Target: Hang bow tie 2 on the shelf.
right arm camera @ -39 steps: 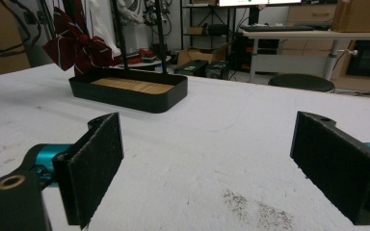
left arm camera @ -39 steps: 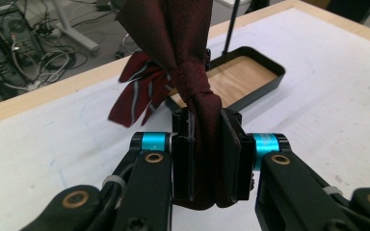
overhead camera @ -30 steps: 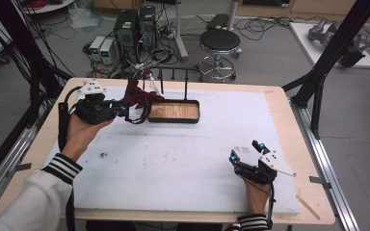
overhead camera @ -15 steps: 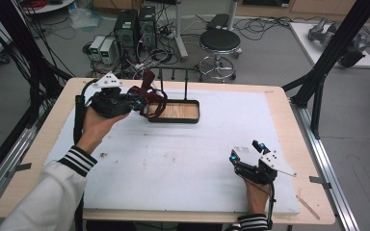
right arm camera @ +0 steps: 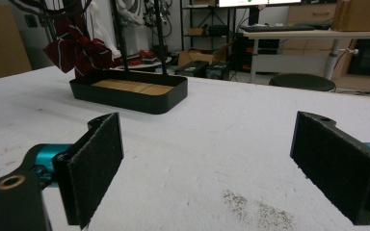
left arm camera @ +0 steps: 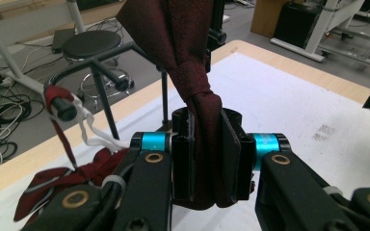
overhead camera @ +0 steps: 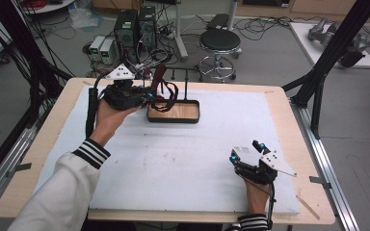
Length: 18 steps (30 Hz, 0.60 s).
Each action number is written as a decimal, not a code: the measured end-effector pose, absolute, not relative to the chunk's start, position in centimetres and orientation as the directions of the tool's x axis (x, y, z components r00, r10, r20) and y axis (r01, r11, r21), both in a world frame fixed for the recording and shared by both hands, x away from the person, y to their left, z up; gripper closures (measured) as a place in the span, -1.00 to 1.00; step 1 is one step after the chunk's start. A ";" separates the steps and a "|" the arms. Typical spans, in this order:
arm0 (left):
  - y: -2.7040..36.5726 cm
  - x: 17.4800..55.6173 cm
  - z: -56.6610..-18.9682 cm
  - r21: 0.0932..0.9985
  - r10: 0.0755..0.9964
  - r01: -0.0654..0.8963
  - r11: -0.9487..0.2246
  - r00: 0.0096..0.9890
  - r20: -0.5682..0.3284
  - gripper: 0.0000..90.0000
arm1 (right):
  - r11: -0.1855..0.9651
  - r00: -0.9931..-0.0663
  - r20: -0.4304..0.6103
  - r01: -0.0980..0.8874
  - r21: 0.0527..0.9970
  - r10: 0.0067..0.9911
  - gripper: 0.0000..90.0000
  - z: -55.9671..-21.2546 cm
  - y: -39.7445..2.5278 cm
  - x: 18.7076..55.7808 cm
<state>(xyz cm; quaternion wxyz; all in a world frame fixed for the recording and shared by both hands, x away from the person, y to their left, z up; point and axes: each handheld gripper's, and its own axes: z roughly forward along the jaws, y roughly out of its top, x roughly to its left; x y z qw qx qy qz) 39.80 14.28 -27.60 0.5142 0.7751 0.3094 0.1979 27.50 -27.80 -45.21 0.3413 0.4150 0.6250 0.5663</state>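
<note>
While the dark red necktie is clamped between the shut jaws of the left gripper above the black tray, the right gripper is rested on the table, jaws apart.

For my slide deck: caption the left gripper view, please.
Left gripper clamps a dark red necktie near its knot, above the white table.
</note>
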 end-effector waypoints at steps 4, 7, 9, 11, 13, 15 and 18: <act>13.7 40.3 -27.6 0.925 0.686 0.277 -0.261 0.727 -0.024 0.69 | 0.013 -0.424 0.045 0.134 0.991 0.904 -0.76 -45.2 -27.8 27.5; 13.4 40.6 -27.7 0.927 0.689 0.282 -0.247 0.723 -0.036 0.69 | 0.013 -0.424 0.045 0.132 0.991 0.905 -0.76 -45.2 -27.8 27.5; 13.1 40.8 -27.8 0.928 0.690 0.283 -0.242 0.722 -0.040 0.69 | 0.012 -0.425 0.045 0.132 0.991 0.904 -0.76 -45.2 -27.8 27.5; 12.9 41.1 -27.9 0.929 0.692 0.286 -0.237 0.720 -0.045 0.69 | 0.011 -0.425 0.048 0.134 0.991 0.904 -0.76 -45.2 -27.8 27.5; 12.7 41.3 -28.0 0.930 0.692 0.289 -0.228 0.720 -0.054 0.69 | 0.010 -0.425 0.049 0.135 0.991 0.904 -0.76 -45.2 -27.8 27.5; 12.4 41.5 -27.9 0.931 0.694 0.289 -0.222 0.718 -0.058 0.69 | 0.011 -0.425 0.048 0.135 0.991 0.904 -0.76 -45.2 -27.8 27.5; 12.1 41.9 -27.9 0.936 0.697 0.288 -0.205 0.714 -0.067 0.69 | 0.009 -0.424 0.051 0.137 0.990 0.904 -0.76 -45.2 -27.8 27.5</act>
